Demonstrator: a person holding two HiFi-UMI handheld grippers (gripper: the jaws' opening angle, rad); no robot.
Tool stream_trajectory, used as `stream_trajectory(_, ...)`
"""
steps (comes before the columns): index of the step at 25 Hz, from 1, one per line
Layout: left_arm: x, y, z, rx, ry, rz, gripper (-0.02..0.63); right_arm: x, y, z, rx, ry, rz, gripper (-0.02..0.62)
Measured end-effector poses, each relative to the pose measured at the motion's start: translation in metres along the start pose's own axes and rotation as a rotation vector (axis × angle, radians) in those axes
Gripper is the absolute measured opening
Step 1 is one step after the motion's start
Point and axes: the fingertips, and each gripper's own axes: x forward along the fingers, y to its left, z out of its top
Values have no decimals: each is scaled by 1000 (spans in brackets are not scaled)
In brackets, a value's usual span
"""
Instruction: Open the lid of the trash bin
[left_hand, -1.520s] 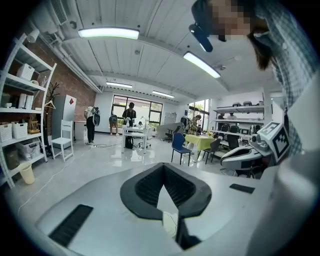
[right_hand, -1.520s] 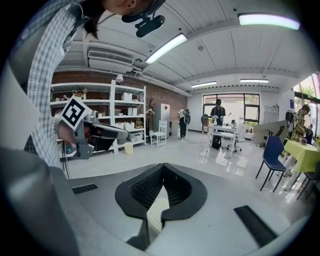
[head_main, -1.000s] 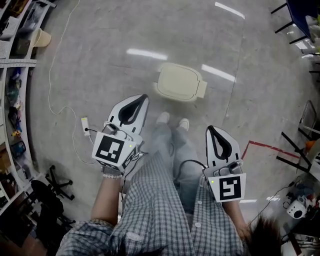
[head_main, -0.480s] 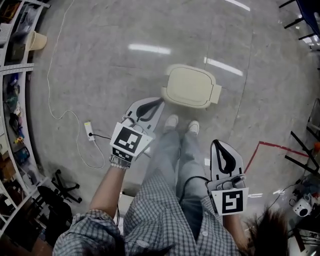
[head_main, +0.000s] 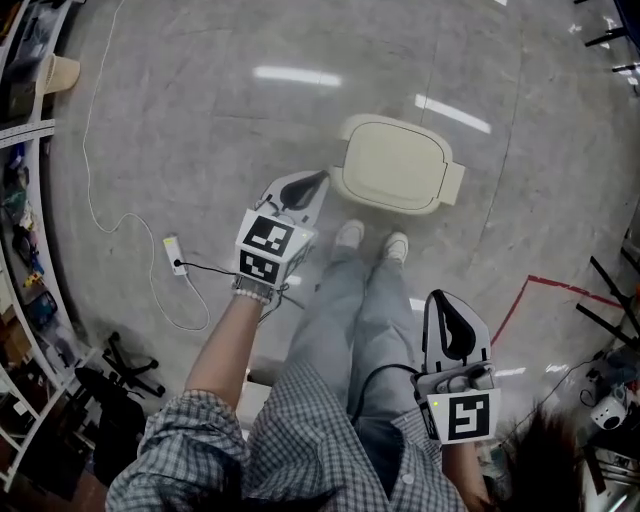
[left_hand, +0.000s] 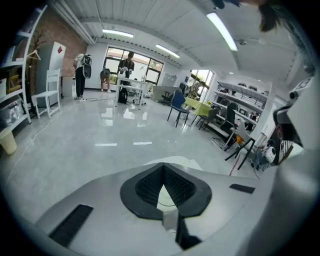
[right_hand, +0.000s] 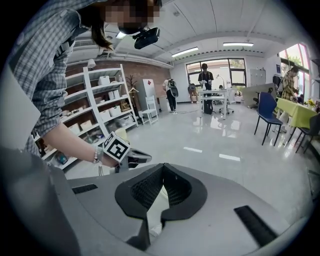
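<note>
The cream trash bin stands on the floor just ahead of the person's shoes, with its lid down. My left gripper reaches forward, its tips right beside the bin's left edge; whether they touch it I cannot tell. Its jaws are shut with nothing between them. In the left gripper view the shut tips point over the bin's pale lid. My right gripper hangs back by the person's right leg, shut and holding nothing. The right gripper view shows its shut tips and the left gripper ahead.
A white cable with a power strip lies on the floor to the left. Shelving lines the left wall, with a chair base near it. A red tape line marks the floor at the right. Chairs and tables stand far off.
My left gripper has moved forward and right, up to the bin's left edge. My right gripper has dropped back toward the person's body. The lid stays down.
</note>
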Motion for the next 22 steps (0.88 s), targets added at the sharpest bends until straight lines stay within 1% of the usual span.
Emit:
stream_trajectory(2, 15, 13, -17, -28, 26, 4, 5, 5, 1, -5, 10, -2, -4, 17)
stream_trajectory(4, 33, 21, -37, -33, 67, -2, 5, 8, 2, -11, 23, 0, -10, 17)
stream_trajectory(8, 60, 29, -71, 9, 164, -6, 5, 16, 1, -18, 40, 31, -19, 17)
stream_trajectory(11, 75, 34, -81, 16, 184, -13, 5, 21, -4, -21, 44, 28, -37, 17)
stream_trajectory(17, 92, 42, -107, 27, 265, -11, 5, 21, -15, -24, 55, 18, -73, 17)
stream_trajectory(20, 103, 44, -116, 31, 307, -14, 5, 21, -16, -30, 55, 38, -80, 17)
stream_trajectory(22, 107, 45, -119, 47, 335, 1, 5, 20, -14, -36, 42, 62, -81, 17)
